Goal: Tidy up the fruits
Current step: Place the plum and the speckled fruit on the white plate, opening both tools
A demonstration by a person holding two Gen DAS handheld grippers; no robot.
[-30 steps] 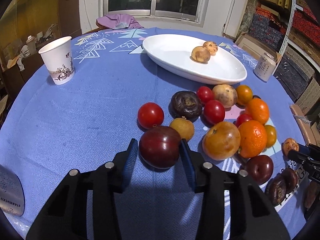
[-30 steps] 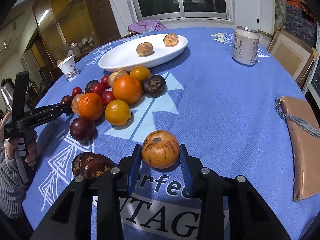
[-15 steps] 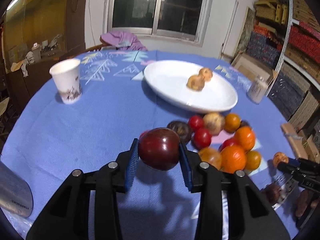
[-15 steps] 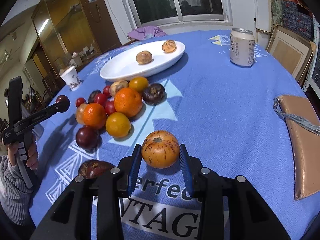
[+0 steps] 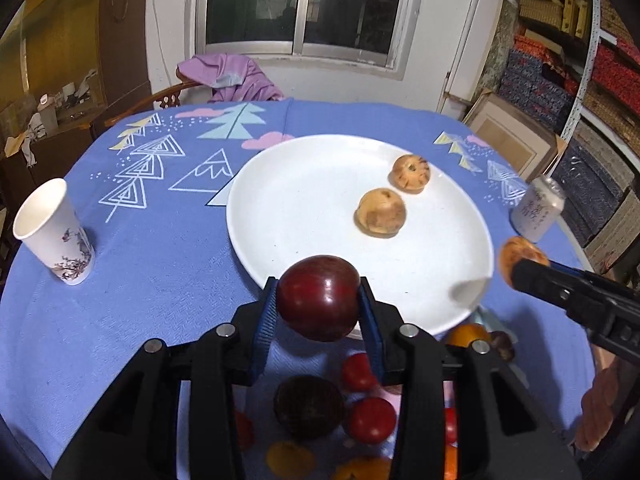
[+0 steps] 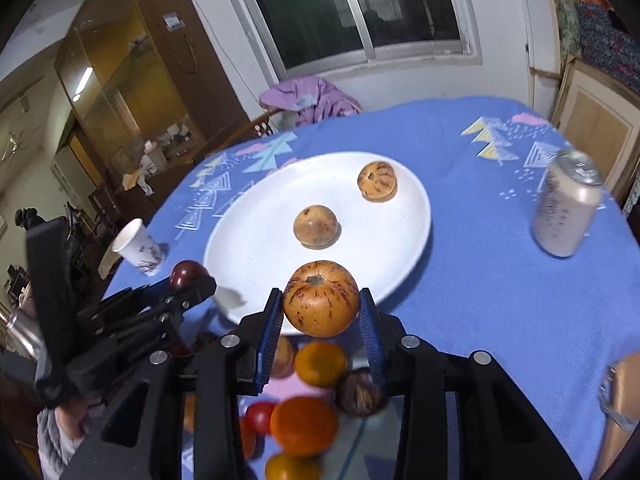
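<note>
Two-handed carry toward the plate. Nearest the cameras, our left gripper point(image 5: 320, 316) was clamped on a dark red plum point(image 5: 318, 298) and our right gripper point(image 6: 320, 312) on a streaked orange fruit point(image 6: 321, 298); each fruit sat between the blue pads, clear of the cloth. A second before, both fruits lay on the blue tablecloth point(image 5: 160, 280) with the pads only flanking them; half a second before, the plum was already raised while the orange fruit was still low. Here both had been lifted and brought forward, so that the heap of loose fruit point(image 6: 306, 424) now lay below and behind the fingers. Just beyond, the near rim of the white plate point(image 5: 300, 208) stood under the plum and the orange fruit alike. Farther in, two tan fruits point(image 5: 381, 212) already rested on the plate. We judged the pick-up done for both hands, with lowering and release onto bare plate remaining. Beyond stood a paper cup point(image 5: 54, 232) and a can point(image 6: 566, 204).
</note>
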